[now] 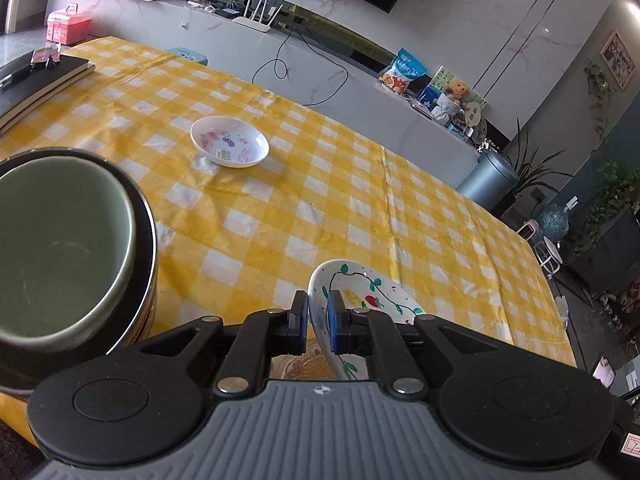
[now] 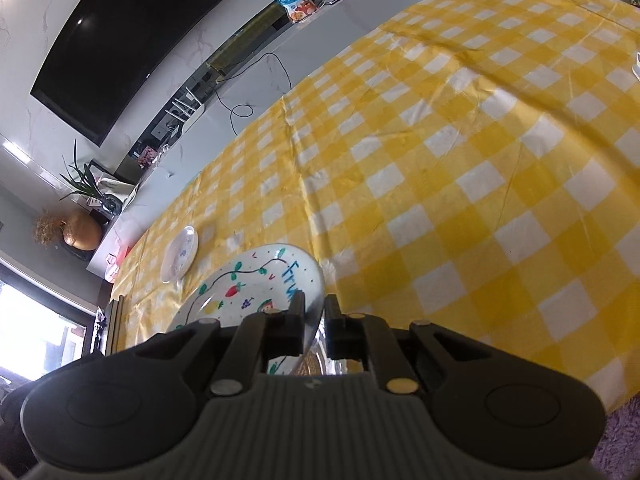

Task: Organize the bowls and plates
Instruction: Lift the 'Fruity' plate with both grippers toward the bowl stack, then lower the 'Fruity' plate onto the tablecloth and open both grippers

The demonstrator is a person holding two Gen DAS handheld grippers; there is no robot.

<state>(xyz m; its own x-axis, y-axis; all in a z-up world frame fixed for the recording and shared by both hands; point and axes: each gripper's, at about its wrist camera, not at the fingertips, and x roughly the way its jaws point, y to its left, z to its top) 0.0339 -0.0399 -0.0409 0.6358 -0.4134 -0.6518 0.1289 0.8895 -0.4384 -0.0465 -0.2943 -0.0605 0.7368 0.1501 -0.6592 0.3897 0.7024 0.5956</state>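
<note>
Fruit-painted plate (image 1: 360,300) hangs between both grippers, held clear above the yellow-checked desk (image 1: 280,208): the left gripper (image 1: 317,312) and right gripper (image 2: 313,314) each have their fingers pinched nearly closed on opposite rims. The stack with the green bowl (image 1: 60,248) lies close on the left gripper's left, nearer than the small white dish (image 1: 229,141) toward the desk's far edge.

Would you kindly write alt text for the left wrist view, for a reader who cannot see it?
The left tongs are shut on the rim of a fruit-painted plate above a yellow checked tablecloth. A green bowl sits nested in a darker dish at left, and a small white dish lies farther back.
</note>
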